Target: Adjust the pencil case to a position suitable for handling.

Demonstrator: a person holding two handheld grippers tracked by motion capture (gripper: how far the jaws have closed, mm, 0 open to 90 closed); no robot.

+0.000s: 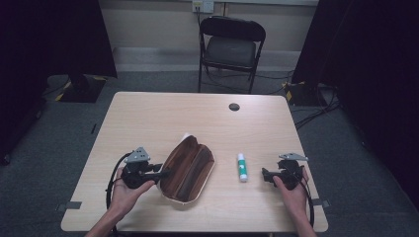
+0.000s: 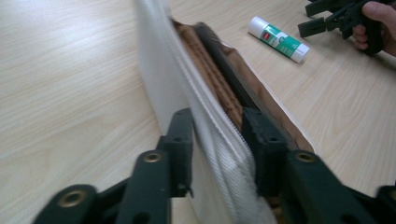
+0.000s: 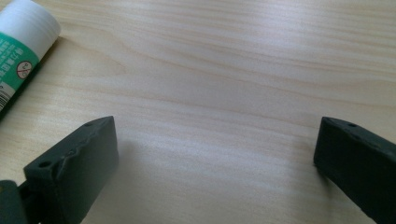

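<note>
Pouch [image 1: 188,170], brown inside with a white ribbed outer wall, lies open near the middle of the table [image 1: 163,111], slightly left and toward the near edge. It reads as a soft fabric case, probably light and floppy: its wall bends where it is pinched, so it should sag or fold if lifted by one edge alone. The zip-lined rim is likely the firmest place to take hold, since the stitched edge gives the pads something to bite on; the smooth side panel would more likely slip or crumple.

Left gripper [image 1: 160,174] meets the pouch at its left rim. In the left gripper view the jaws are drawn in on the white wall [image 2: 217,140], one pad outside and one inside against the brown lining, pinching the rim between them.

Right gripper [image 1: 268,177] rests near the right near corner of the table, well apart from the pouch. Its jaws stand spread wide over bare wood in the right gripper view and hold nothing.

Glue stick [image 1: 242,167], white with a green label, lies flat between pouch and right gripper, just left of the latter's jaws and untouched.
</note>
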